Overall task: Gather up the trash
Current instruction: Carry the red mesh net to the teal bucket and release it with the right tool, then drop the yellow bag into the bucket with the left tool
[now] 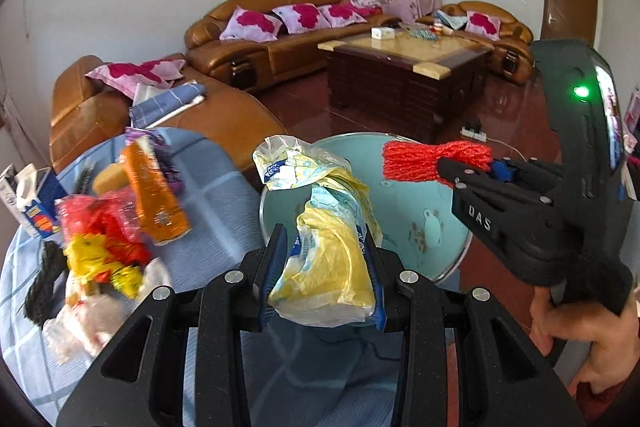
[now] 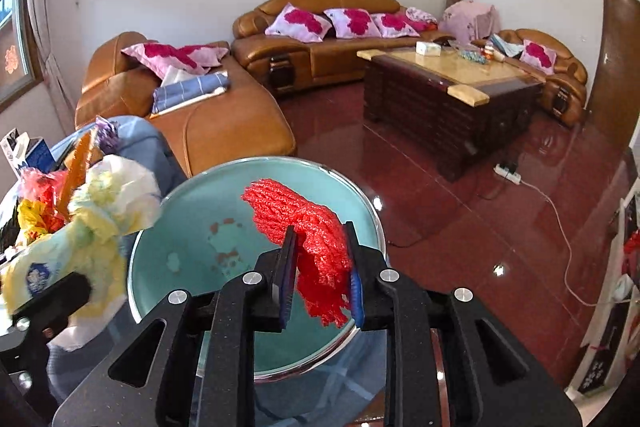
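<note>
My left gripper (image 1: pixel 325 233) is shut on a crumpled yellow-and-white plastic bag (image 1: pixel 328 267), held over the near rim of a teal basin (image 1: pixel 440 227). My right gripper (image 1: pixel 444 167) comes in from the right, shut on a bunch of red mesh netting (image 1: pixel 424 161) above the basin. In the right wrist view the red netting (image 2: pixel 316 247) hangs between the right gripper's (image 2: pixel 320 227) blue pads over the teal basin (image 2: pixel 180 227). The left gripper (image 2: pixel 76 287) with its yellow-and-white bag (image 2: pixel 100 211) shows blurred at the left.
More trash lies on the blue checked tablecloth (image 1: pixel 216 195): an orange packet (image 1: pixel 154 195), red and yellow wrappers (image 1: pixel 100 239), a black scrubber (image 1: pixel 42 279), clear plastic (image 1: pixel 84 323). A hand (image 1: pixel 592 347) holds the right gripper. Brown sofas (image 2: pixel 224 123) and a coffee table (image 2: pixel 452 95) stand beyond on the red floor.
</note>
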The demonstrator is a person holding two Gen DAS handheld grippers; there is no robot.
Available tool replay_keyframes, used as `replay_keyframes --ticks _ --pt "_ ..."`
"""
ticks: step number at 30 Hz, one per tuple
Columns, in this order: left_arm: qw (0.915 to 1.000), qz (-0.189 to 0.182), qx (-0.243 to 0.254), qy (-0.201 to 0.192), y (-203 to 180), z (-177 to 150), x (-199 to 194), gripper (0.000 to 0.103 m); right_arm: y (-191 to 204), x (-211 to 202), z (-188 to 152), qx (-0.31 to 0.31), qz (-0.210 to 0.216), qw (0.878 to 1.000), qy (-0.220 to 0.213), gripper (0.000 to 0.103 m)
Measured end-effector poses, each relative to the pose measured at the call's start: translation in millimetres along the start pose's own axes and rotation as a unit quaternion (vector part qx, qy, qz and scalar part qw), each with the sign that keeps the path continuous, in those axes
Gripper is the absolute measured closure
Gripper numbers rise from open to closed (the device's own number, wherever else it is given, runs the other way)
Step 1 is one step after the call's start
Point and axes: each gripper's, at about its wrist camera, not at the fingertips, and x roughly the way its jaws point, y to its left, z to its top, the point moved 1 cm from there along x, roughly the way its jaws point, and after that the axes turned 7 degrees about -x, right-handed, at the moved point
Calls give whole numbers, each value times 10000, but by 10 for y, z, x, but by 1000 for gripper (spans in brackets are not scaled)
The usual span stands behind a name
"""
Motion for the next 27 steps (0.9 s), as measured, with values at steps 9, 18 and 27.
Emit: replay_keyframes --ticks 9,18,27 --pt "9993 279 -90 212 -46 74 314 41 -137 82 -57 243 87 9996 152 57" --pt "9959 850 -216 207 9 94 299 23 -226 -75 3 558 -50 9981 -257 36" --pt "9918 1187 -439 149 270 48 124 23 -118 -156 7 461 54 9985 -302 29"
